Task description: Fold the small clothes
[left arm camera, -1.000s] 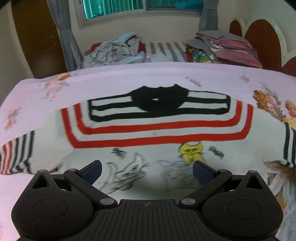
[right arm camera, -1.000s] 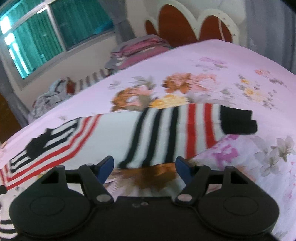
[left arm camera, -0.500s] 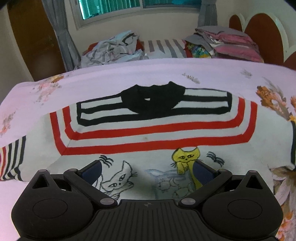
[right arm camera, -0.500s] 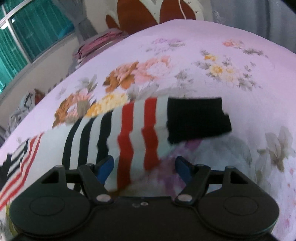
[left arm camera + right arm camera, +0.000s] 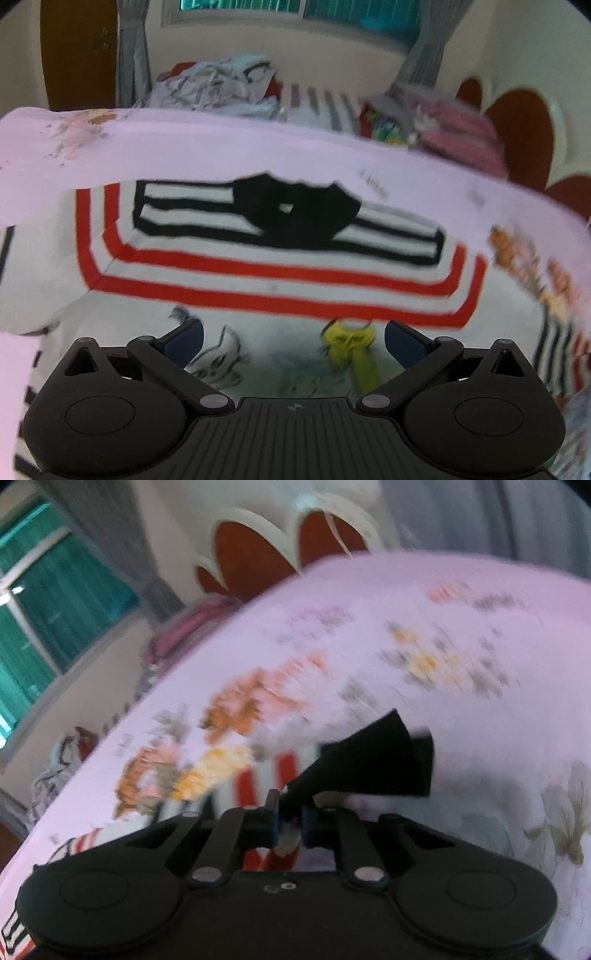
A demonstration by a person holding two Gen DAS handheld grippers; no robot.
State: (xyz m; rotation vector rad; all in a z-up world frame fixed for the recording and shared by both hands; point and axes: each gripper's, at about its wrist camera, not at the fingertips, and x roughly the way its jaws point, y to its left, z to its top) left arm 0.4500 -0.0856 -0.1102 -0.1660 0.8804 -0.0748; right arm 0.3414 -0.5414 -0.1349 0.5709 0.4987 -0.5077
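Observation:
A small white sweater (image 5: pixel 280 273) with red and black stripes, a black collar (image 5: pixel 295 214) and cat drawings lies spread flat on the pink floral bed sheet (image 5: pixel 184 147). My left gripper (image 5: pixel 293 332) hovers open over the cat print on its lower front, with nothing between its fingers. In the right wrist view the jaws of my right gripper (image 5: pixel 290 819) are closing tight on the striped sleeve (image 5: pixel 284 771) just behind its black cuff (image 5: pixel 380 764). The pads press on the fabric, and the cuff sticks up, bunched, beyond the fingertips.
A loose heap of clothes (image 5: pixel 221 88) and a folded pink stack (image 5: pixel 454 133) lie at the far side of the bed under the window. A red scalloped headboard (image 5: pixel 255 565) rises at the bed's end. Bare sheet (image 5: pixel 480 701) stretches right of the sleeve.
My right gripper moved along the sleeve to the cuff and went from open to shut on it, bunching the cuff. My left gripper shifted slightly and rolled, still open.

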